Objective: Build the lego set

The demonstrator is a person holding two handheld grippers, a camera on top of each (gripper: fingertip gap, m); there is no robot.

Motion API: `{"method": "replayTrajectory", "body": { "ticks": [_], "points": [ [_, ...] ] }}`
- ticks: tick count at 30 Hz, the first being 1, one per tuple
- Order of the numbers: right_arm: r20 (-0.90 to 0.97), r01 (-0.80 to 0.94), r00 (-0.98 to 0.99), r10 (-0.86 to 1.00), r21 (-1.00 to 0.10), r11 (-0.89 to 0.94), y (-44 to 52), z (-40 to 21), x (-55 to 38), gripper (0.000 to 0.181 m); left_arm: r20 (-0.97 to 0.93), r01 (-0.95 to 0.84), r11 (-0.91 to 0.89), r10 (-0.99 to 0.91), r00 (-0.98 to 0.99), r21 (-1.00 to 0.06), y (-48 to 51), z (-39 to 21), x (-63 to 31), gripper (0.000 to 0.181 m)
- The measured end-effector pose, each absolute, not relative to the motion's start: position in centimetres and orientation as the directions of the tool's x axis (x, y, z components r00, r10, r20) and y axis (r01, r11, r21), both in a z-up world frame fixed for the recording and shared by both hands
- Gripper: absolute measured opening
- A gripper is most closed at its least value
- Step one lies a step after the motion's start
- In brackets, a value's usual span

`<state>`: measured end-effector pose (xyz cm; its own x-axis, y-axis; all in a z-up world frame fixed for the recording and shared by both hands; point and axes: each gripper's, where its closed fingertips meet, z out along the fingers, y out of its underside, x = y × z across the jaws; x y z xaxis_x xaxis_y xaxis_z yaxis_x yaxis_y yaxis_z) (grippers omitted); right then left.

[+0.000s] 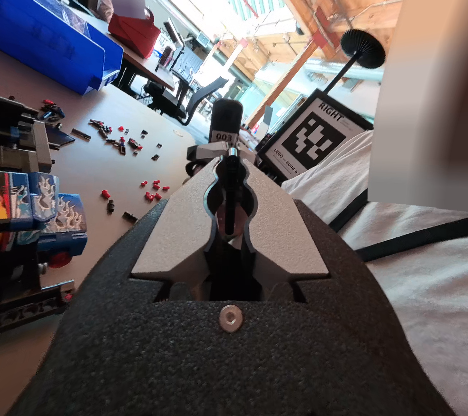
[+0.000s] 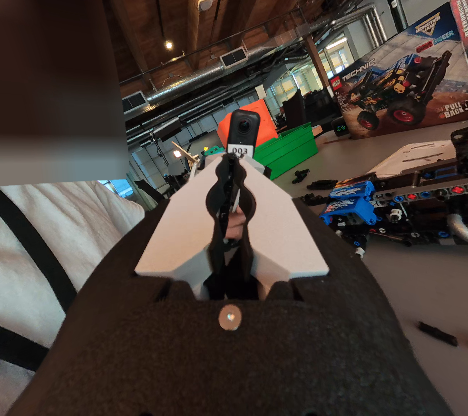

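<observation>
The left gripper (image 1: 230, 163), with its pale grey fingers (image 1: 192, 204) on a rough black body, is squeezed tight. The right gripper (image 2: 231, 159) looks the same and points straight at it, tips almost touching.

Both wrist views look along their own jaws, tilted upward, facing each other closely; they share the truck (image 1: 38, 221) (image 2: 354, 204).
</observation>
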<state>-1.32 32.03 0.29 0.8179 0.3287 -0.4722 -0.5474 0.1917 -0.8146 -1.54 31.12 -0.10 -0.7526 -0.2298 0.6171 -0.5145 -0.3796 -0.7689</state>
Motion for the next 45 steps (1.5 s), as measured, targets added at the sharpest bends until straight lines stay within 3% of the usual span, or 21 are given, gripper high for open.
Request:
{"method": "replayTrajectory", "body": {
  "ticks": [1,9,45],
  "points": [
    [-0.467,-0.537,0.822,0.327,-0.825,0.173,32.1,0.1,-1.3,0.004,0.608,-0.515,-0.353,-0.243,-0.756,-0.781,31.1,-0.3,-1.6,0.005],
    [-0.473,-0.522,0.796,0.376,-0.852,0.034,32.1,-0.8,-1.9,0.004,0.503,-0.466,-0.189,-0.349,-0.791,-0.864,31.1,-1.3,-2.0,0.006],
    [-0.491,-0.544,0.757,0.43,-0.839,-0.001,31.5,-0.5,-2.2,0.003,0.479,-0.447,-0.174,-0.349,-0.805,-0.877,30.7,-1.1,-2.4,0.006]
  ]
}}
